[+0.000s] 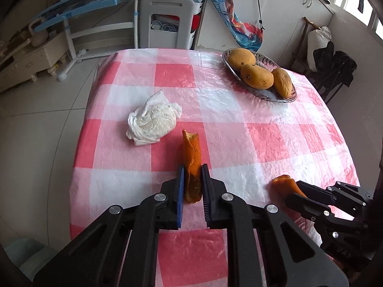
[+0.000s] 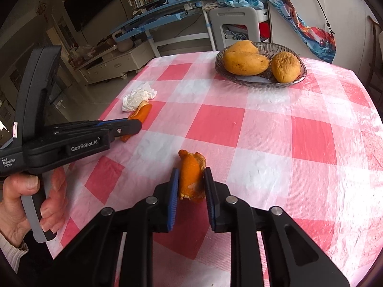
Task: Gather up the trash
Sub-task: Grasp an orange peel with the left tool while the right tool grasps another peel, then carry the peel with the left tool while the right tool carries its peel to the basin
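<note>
Grippers, one in each of the person's hands, are each closed on a strip of orange peel above a table covered in a pink-and-white checked cloth (image 1: 239, 110). The left gripper (image 1: 193, 179) pinches a long curled peel (image 1: 191, 157) between its blue pads; the peel stands nearly upright and juts forward past the fingertips. The right gripper (image 2: 191, 181) clamps a shorter, crumpled peel (image 2: 192, 174) the same way, close to the near edge of the table. A bare hand (image 2: 36, 203) grips the left tool's handle, with a ribbed pale cuff at the wrist. Just beyond the long peel lies a crumpled white tissue (image 1: 152, 122) on the cloth, near the table's left side. Well apart, at the far right, a glass dish (image 1: 284, 95) holds three yellow mangoes (image 1: 257, 76). Behind the table stand a white stool and blue shelving.
</note>
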The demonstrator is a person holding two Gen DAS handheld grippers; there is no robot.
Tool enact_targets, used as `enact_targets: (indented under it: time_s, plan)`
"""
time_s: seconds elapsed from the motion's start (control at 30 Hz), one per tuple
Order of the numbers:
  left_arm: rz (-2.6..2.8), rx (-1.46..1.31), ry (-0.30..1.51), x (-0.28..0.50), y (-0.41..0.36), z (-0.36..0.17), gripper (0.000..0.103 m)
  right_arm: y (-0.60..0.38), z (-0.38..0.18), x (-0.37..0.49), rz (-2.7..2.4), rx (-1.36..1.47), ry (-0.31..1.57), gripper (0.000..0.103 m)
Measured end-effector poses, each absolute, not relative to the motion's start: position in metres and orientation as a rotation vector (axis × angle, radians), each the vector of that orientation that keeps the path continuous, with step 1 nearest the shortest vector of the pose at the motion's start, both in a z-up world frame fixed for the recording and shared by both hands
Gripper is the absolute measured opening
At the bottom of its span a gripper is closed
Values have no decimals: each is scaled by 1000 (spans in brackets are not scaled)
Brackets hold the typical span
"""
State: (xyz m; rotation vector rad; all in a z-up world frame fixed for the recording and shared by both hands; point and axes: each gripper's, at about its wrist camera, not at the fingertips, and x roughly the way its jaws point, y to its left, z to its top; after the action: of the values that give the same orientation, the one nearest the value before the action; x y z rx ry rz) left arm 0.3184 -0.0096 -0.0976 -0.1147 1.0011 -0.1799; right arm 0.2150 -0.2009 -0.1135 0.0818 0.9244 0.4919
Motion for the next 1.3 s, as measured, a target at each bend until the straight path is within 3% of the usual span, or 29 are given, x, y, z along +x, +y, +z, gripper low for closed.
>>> enact_targets:
  time_s: [0.5,0.93,1.0,1.13,1.3]
  plan:
    - [-199,-207,924,195,-20,-71,13,-227,-89,141,546,143,868,21]
    - [-254,-227,908,103,-32,-68,13,-235,-110,-15,509,38,942,22]
    - [-262,-228,903,92,-33,-67,13,-240,-116,-32,473,37,955,26]
    - [-278,-228,902,74,-35,-64,13,-254,-101,-45,418,94,841,56]
    - [-336,-181,926,45,-53,-70,13,-268,-79,-48,359,154,676,66]
